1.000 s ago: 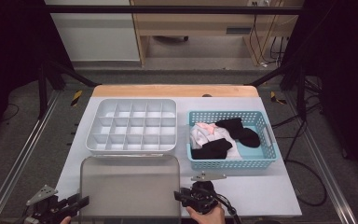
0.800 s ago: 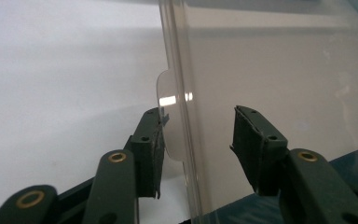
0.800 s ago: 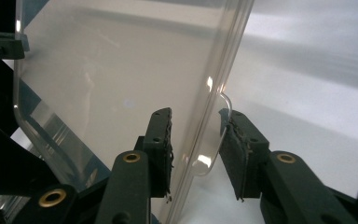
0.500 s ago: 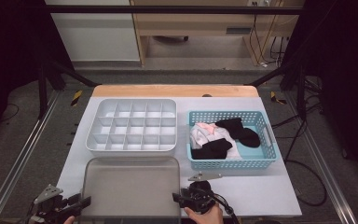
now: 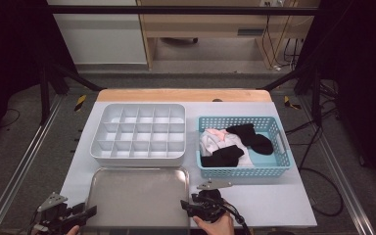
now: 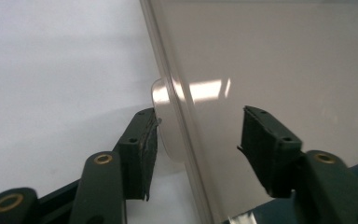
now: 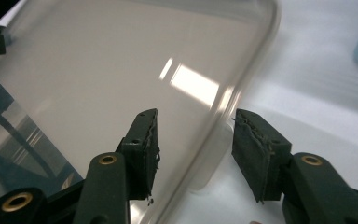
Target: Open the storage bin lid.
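The clear plastic lid (image 5: 138, 196) lies flat at the near edge of the table (image 5: 274, 196), just in front of the white compartment organiser (image 5: 138, 133), which sits open beside a blue basket of socks (image 5: 245, 147) at the right.

Handling judgement: the lid looks thin, light and smooth, likely slippery and a little flexible over its span. It is best taken by the raised rim at both short sides so it lifts level; the small rounded tab (image 6: 161, 91) on the left rim offers a second hold.

Left gripper (image 5: 81, 215), at the lid's left near corner: jaws wide apart, straddling the rim. In the left gripper view the left pad sits at the tab, contact uncertain; the right pad hangs over the lid's face, clear of it. Nothing clamped.

Right gripper (image 5: 192, 206), at the lid's right near edge: jaws about half open, one over the lid (image 7: 121, 70), one outside the rim. Nothing gripped yet.
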`<state>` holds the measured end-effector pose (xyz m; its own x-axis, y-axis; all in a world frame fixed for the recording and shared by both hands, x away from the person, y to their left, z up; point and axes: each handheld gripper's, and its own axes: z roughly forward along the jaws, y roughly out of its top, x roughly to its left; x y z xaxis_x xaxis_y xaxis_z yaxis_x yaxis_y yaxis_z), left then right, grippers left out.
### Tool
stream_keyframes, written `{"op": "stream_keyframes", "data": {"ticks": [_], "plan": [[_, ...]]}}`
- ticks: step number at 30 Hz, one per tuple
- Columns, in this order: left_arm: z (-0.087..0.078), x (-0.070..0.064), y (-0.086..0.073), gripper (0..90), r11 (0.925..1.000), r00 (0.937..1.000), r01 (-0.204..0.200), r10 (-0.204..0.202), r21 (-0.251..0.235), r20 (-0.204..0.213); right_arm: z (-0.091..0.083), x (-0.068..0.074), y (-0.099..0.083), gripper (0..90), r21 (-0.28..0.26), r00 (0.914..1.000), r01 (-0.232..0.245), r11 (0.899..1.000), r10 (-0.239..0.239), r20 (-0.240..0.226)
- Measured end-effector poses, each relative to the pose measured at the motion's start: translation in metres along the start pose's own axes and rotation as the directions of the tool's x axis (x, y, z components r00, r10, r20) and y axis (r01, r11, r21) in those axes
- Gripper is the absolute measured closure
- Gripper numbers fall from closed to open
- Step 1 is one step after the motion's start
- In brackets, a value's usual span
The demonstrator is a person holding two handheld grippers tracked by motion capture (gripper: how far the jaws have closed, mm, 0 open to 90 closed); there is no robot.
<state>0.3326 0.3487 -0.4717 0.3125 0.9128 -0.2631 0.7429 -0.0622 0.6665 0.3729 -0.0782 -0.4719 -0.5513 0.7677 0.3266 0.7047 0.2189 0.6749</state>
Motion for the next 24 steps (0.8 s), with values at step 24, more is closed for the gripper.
{"op": "stream_keyframes", "data": {"ticks": [24], "plan": [[-0.005,-0.001,0.038,32.4,0.9831,0.9922,-0.102,0.090,-0.152,-0.087,-0.034,-0.026,0.016,40.4,-0.221,0.9968,0.072,0.973,-0.062,0.049]]}}
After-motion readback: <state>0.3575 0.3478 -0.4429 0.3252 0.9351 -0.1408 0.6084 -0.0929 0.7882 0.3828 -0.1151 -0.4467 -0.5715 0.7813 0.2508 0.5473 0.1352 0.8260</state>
